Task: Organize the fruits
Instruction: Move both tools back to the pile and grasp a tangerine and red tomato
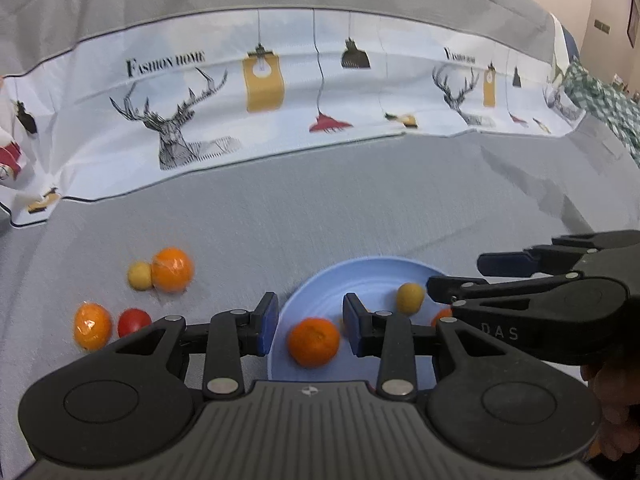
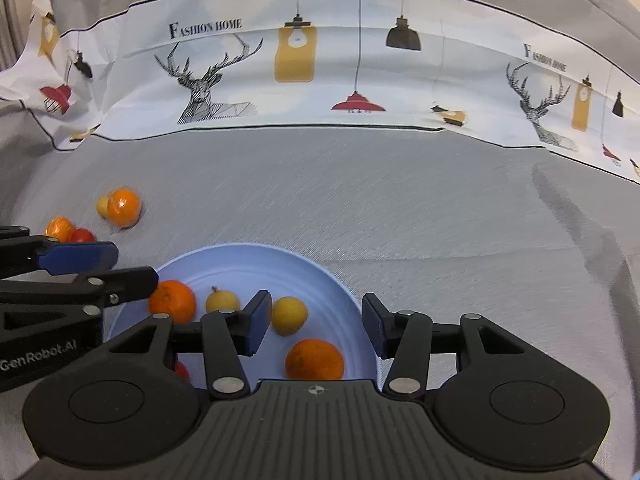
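A light blue plate (image 2: pixel 320 268) lies on the grey cloth and holds two oranges (image 2: pixel 315 360) (image 2: pixel 173 301), two small yellow fruits (image 2: pixel 289 314) (image 2: pixel 222 301) and a partly hidden red fruit (image 2: pixel 182 370). My right gripper (image 2: pixel 312 326) is open and empty over the plate. My left gripper (image 1: pixel 308 322) is open and empty above the plate's (image 1: pixel 372 272) left part, over an orange (image 1: pixel 314 342). Left of the plate lie two oranges (image 1: pixel 172 270) (image 1: pixel 93 326), a yellow fruit (image 1: pixel 139 276) and a red tomato (image 1: pixel 134 322).
A printed white sheet (image 1: pixel 280 88) with deer and lamps lies folded across the back of the grey cloth (image 2: pixel 400 200). A green checked cloth (image 1: pixel 604 108) is at the far right. The right gripper's fingers (image 1: pixel 460 286) reach in from the right in the left wrist view.
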